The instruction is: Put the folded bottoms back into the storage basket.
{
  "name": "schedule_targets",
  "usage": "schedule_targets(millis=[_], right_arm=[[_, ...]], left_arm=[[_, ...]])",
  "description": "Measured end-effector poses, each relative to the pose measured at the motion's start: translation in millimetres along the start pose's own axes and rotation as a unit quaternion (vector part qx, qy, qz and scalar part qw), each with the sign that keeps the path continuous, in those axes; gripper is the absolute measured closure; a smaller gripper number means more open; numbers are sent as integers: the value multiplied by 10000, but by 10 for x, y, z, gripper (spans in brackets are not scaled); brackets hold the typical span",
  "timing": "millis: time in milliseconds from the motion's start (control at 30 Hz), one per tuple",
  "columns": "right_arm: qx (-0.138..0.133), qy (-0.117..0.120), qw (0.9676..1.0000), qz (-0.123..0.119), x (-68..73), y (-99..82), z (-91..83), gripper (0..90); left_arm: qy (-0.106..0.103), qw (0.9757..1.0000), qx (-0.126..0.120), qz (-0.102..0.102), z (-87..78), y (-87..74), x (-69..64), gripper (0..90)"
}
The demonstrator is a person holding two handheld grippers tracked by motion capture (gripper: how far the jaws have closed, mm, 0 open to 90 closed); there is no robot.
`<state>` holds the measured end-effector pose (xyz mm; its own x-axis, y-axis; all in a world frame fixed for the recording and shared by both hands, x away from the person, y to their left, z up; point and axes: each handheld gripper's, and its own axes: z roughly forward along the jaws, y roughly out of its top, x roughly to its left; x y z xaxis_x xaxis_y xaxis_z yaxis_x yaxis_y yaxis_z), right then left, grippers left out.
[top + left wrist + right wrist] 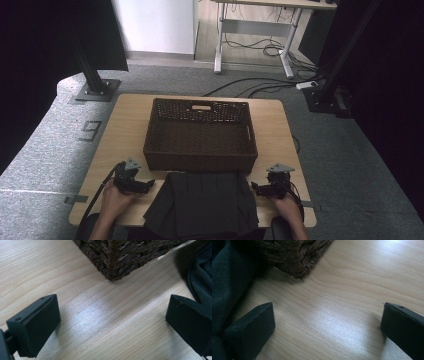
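Nothing begun, by the look of it: dark cloth (202, 202) lying folded on the counter (127, 120), just in front of the empty basket (200, 135). Left gripper (145, 186) and right gripper (256, 188) flanking the cloth, jaws apart, holding nothing. Probably left: grasping the cloth and moving it into the basket.

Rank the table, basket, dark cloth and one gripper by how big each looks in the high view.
1. Table.
2. Basket.
3. Dark cloth, close to the basket; it runs off the bottom edge, so that order is unsure.
4. Left gripper, smallest.
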<state>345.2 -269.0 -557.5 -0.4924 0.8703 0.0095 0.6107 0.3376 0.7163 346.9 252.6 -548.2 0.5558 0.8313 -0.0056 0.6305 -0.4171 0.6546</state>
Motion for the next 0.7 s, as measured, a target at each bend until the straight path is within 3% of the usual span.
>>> schedule_targets(millis=[200,300,367,467,600,700], right_arm=[[252,35,9996,-94,17,31,-36,1],[291,70,9995,-102,46,61,-85,1],[239,164,9996,-15,65,94,-134,1],[112,273,9996,14,109,150,-240,1],[-30,516,9986,67,213,204,-368,0],[-40,696,9976,45,333,237,-425,0]], left_arm=[[-55,9999,149,13,-33,20,-15,21],[-307,9994,158,-12,-61,36,-43,29],[-412,9991,95,27,-86,57,-91,25],[-392,9988,-36,281,-161,97,-225,18],[-738,9966,-272,245,-264,137,-365,18],[-854,9953,-389,241,-320,177,-462,24]])
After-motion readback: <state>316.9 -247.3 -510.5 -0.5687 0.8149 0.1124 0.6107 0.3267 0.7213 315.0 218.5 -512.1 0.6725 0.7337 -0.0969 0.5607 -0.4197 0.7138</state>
